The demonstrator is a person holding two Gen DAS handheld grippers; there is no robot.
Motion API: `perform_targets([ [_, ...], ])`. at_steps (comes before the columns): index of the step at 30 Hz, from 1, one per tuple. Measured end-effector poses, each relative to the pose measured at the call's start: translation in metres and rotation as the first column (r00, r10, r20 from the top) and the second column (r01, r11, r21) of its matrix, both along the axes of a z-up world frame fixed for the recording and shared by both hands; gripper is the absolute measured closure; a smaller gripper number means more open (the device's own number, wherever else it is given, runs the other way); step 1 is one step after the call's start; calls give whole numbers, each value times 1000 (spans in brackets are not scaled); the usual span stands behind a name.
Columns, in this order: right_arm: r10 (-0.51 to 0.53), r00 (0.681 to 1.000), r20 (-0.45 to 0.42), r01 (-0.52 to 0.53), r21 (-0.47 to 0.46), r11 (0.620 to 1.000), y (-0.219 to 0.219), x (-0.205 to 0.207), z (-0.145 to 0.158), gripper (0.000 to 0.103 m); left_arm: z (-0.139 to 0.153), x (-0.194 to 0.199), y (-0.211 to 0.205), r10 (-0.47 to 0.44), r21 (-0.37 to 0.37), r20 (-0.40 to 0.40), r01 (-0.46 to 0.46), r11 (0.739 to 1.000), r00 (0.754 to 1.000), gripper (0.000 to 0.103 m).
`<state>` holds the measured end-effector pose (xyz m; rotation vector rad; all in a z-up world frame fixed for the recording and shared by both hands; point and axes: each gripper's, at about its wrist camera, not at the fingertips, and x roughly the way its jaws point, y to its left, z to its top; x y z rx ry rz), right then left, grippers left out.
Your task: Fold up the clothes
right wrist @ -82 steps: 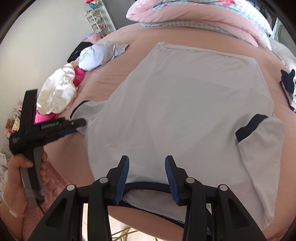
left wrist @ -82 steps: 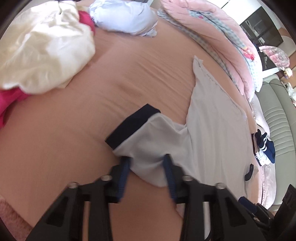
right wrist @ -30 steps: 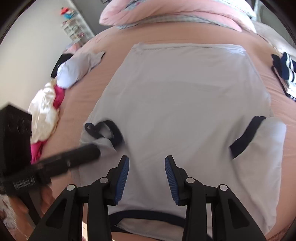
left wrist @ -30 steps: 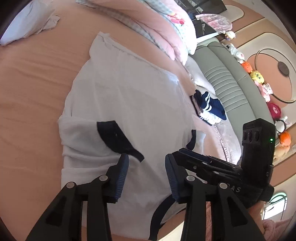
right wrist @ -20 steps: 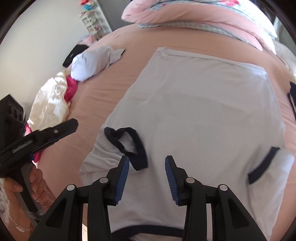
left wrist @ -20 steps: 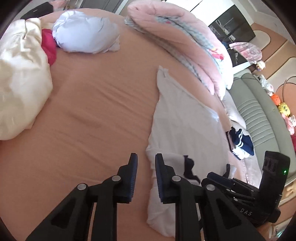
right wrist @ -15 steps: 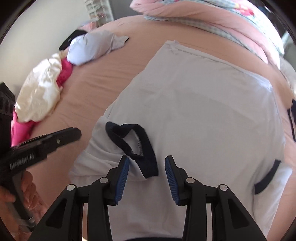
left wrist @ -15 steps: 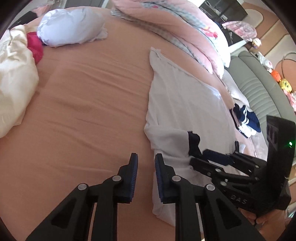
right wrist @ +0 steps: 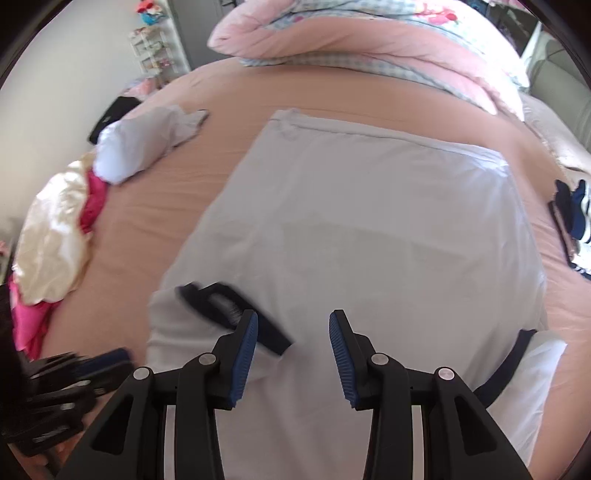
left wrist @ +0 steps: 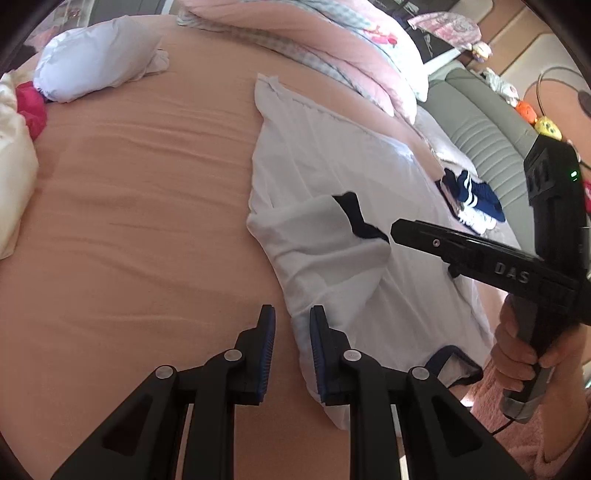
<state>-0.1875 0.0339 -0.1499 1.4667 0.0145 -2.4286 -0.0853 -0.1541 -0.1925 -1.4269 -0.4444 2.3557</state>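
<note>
A white T-shirt [left wrist: 332, 170] [right wrist: 369, 221] with navy trim lies flat on the peach bed sheet [left wrist: 129, 184]. Its left sleeve [left wrist: 317, 240] is folded in over the body, navy cuff [right wrist: 221, 302] upward. The other sleeve [right wrist: 535, 373] still lies spread out at the right. My left gripper [left wrist: 291, 347] hovers at the shirt's left edge, jaws narrow with nothing pressed between the pads. My right gripper [right wrist: 293, 347] stands open above the shirt's lower middle, beside the folded cuff, with nothing in it. In the left wrist view a hand [left wrist: 524, 354] holds it.
A cream and magenta clothes pile [right wrist: 55, 240] and a pale bundled garment [left wrist: 96, 70] lie at the left. A pink duvet [right wrist: 369, 33] runs along the back. Navy striped socks [left wrist: 476, 199] sit right of the shirt, beside a grey padded headboard [left wrist: 491, 140].
My left gripper carried the left sleeve over the shirt, let it go, narrowed its jaws and drew back to the shirt's left edge. My right gripper shifted left toward the folded cuff.
</note>
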Motion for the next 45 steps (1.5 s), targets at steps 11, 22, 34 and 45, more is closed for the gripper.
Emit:
perform_targets([
  [11, -22, 998, 56, 19, 52, 998, -7, -7, -37, 63, -2, 9, 20, -137, -28, 66, 140, 990, 988, 86],
  [22, 21, 1000, -13, -21, -2, 1000, -4, -7, -8, 63, 18, -69, 2, -96, -105, -6, 95, 990, 995, 86],
  [34, 200, 978, 51, -205, 130, 970, -41, 14, -38, 63, 3, -87, 1, -91, -96, -3, 90, 991, 996, 86],
  [45, 37, 998, 59, -39, 26, 999, -15, -7, -24, 63, 8, -60, 22, -228, -206, -100, 204, 957, 969, 86],
])
